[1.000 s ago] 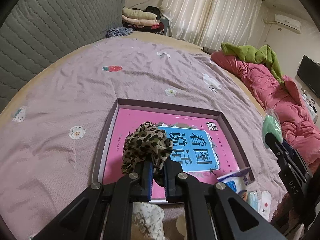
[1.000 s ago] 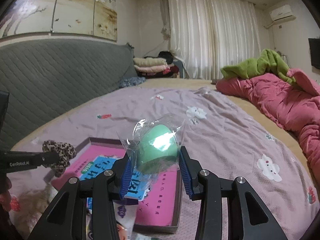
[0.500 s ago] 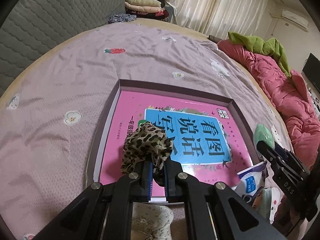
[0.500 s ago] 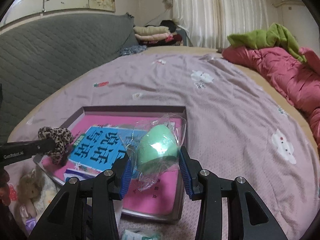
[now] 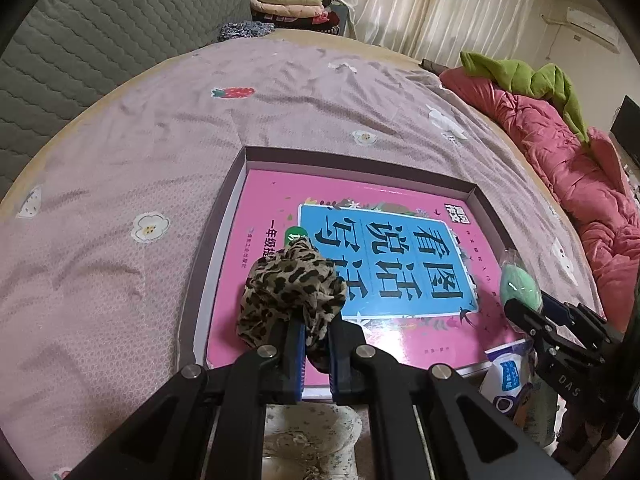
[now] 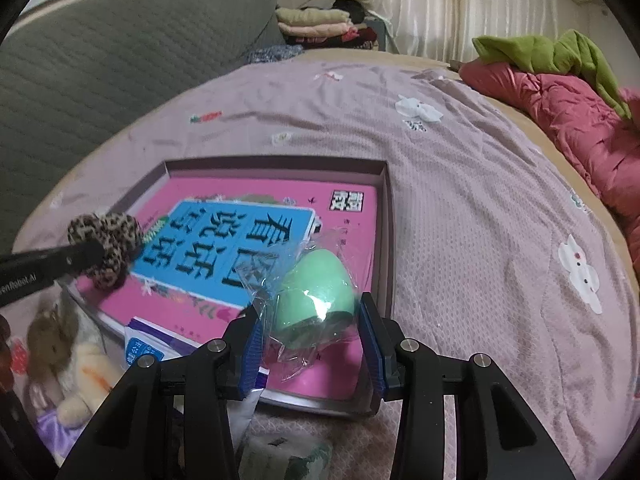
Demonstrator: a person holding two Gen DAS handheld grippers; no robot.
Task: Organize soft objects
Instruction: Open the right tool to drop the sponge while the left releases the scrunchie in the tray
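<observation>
My left gripper is shut on a leopard-print scrunchie and holds it over the near left part of a shallow grey box with a pink book inside. The scrunchie also shows in the right wrist view. My right gripper is shut on a green sponge in clear wrap, held over the box's near right corner. The sponge also shows in the left wrist view.
The box lies on a mauve bedsheet. A plush toy and small packets lie near its front edge. A pink quilt with a green garment is at right. Folded clothes lie by the grey headboard.
Both grippers have moved forward and down over the box, each still holding its object. The box and book look larger and closer.
</observation>
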